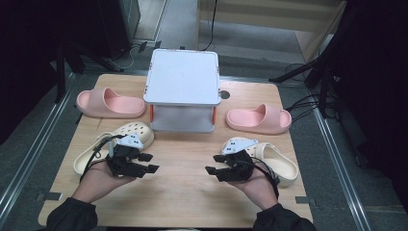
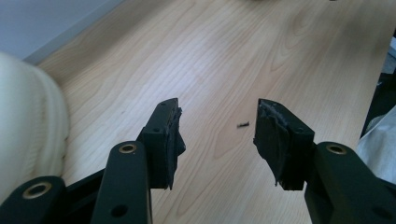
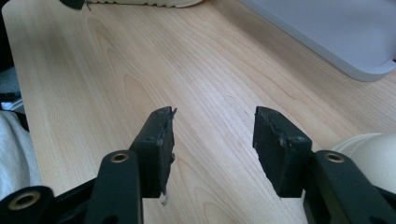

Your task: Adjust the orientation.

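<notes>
A wooden worktop [image 1: 183,187] stands on grey flooring. Each cream clog, left [image 1: 96,147] and right [image 1: 279,163], lies just beside its hand-held gripper, left [image 1: 146,162] and right [image 1: 214,172], jaws spread, empty.

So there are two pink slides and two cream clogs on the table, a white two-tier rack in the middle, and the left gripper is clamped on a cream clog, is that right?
Not quite. The left gripper holds nothing: the left gripper view shows its jaws apart over bare table, the cream clog beside it. The high view shows the rest as you said: two pink slides, a second clog and the white rack.
</notes>
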Motion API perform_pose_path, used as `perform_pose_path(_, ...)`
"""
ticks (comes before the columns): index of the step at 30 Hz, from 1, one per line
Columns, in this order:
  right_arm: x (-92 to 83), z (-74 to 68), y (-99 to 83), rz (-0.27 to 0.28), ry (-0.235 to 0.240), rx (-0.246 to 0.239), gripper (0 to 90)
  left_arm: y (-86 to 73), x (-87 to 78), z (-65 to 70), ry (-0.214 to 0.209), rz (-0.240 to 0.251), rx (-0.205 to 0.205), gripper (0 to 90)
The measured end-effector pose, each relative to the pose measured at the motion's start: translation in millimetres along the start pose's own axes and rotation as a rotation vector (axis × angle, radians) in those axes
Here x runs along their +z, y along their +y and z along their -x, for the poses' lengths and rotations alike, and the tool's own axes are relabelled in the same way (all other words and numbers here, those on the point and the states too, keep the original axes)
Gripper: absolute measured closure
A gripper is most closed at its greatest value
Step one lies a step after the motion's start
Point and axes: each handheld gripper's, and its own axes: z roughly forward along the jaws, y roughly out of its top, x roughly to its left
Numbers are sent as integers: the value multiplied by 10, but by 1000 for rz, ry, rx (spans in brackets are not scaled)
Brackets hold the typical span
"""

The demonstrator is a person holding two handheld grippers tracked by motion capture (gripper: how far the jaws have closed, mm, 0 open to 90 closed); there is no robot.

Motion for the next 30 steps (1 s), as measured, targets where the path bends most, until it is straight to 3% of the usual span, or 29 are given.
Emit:
perform_pose_path(4, 40, -14, 18, -12, 2, -22, 461, -45, -140, -44, 12, 11, -28, 490)
perform_pose_path(9, 79, -28, 29, -31, 4, -53, 454, -151, -339, -148, 61, 12, -61, 495)
perform_pose_path(20, 86, -16, 23, -42, -12, -59, 448, -383, -631, -398, 139, 3, -138, 477)
perform_pose_path(26, 107, -18, 20, -53, -15, -64, 446, -481, -623, -549, 188, -34, -176, 472)
perform_pose_path(30, 115, -27, 18, -65, -21, -64, 443, -497, -533, -653, 196, -66, -184, 475)
